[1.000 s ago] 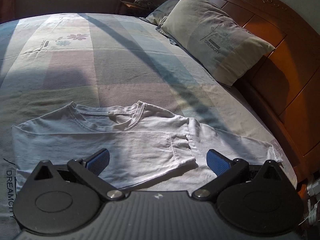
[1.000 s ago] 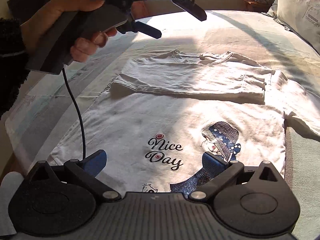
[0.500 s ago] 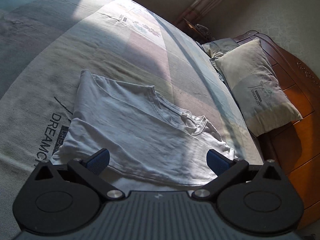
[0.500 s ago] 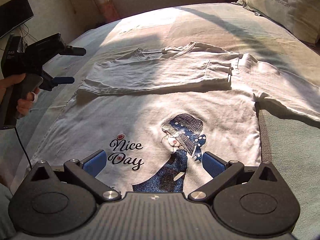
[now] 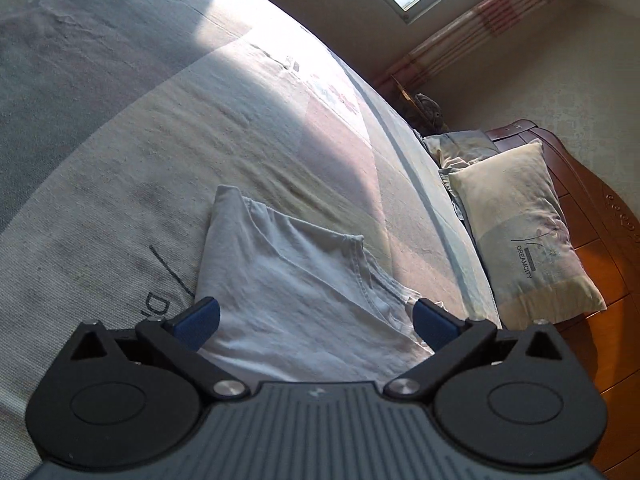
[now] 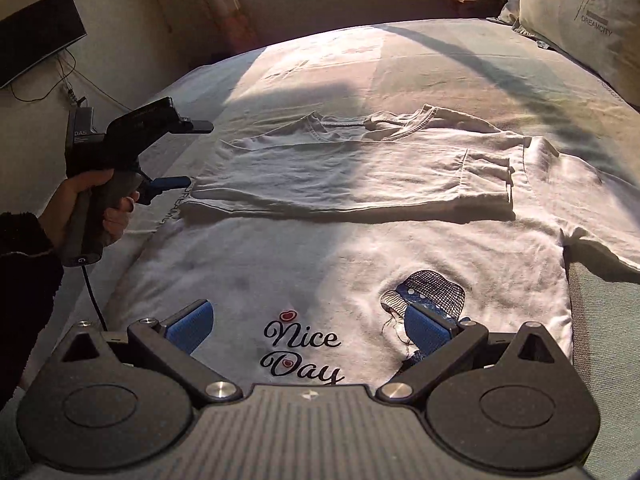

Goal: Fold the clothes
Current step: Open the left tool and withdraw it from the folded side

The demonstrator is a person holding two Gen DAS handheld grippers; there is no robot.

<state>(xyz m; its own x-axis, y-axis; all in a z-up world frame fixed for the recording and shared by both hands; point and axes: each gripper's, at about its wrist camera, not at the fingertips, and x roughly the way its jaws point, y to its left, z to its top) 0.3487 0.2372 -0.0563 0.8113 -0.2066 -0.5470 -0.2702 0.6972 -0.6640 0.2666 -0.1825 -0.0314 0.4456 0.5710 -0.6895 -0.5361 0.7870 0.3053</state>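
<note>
T-shirt [image 6: 360,264] lies with one sleeve [image 6: 344,176] folded across (both grippers gape empty, left gripper [image 5: 316,322], right gripper [image 6: 306,326]), so a careless pinch could drag it askew.

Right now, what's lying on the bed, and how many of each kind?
Shirts: 1, white shirt with one sleeve folded across.
Pillows: 2, cream pillow on a bluish pillow.
Tools above the bed: 2, left tool, right tool.
Total: 5.
</note>
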